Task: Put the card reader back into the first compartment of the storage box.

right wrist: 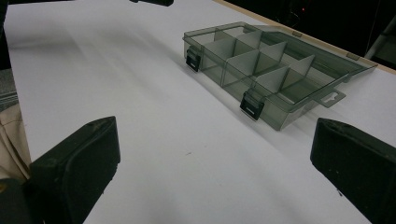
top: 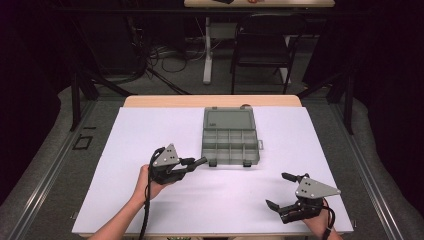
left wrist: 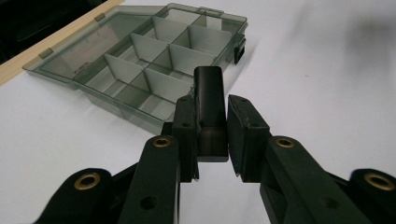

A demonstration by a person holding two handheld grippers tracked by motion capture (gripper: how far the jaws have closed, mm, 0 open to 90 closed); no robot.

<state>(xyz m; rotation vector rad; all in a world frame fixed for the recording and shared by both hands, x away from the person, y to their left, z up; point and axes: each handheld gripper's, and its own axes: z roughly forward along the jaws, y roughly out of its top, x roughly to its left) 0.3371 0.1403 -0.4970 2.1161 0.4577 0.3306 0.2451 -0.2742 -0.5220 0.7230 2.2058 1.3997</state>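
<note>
White board covers the table [top: 150,150], with bare wood showing along its far edge and dark floor, cables and a black chair [top: 262,42] beyond it.

My left gripper [top: 192,163] hangs above the board, jaws aimed at the near left corner of the organizer box. Seen along those jaws in the left gripper view, they are clenched on a small black block [left wrist: 210,109]: its rounded end sticks out past the pads [left wrist: 245,126], and the pads press on it from both sides. Beyond the block's tip, and mostly to the left of it in that view, lies the smoky clear organizer box [left wrist: 140,70], near but not touching. Its lid is folded back flat and its compartments, split by upright dividers, stand uncovered. I cannot tell whether anything lies in them.

From above, the organizer box [top: 230,137] lies between my two grippers and farther out, lid [top: 229,119] toward the far edge, two black latches on its near wall.

My right gripper [top: 279,192] rests low at the near right of the board, well apart from the box, jaws released and spread wide with only bare board between them. Along those jaws in the right gripper view, the box [right wrist: 271,74] sits ahead, toward the right jaw, with one latch [right wrist: 252,106] nearest and the other [right wrist: 192,59] farther off.
</note>
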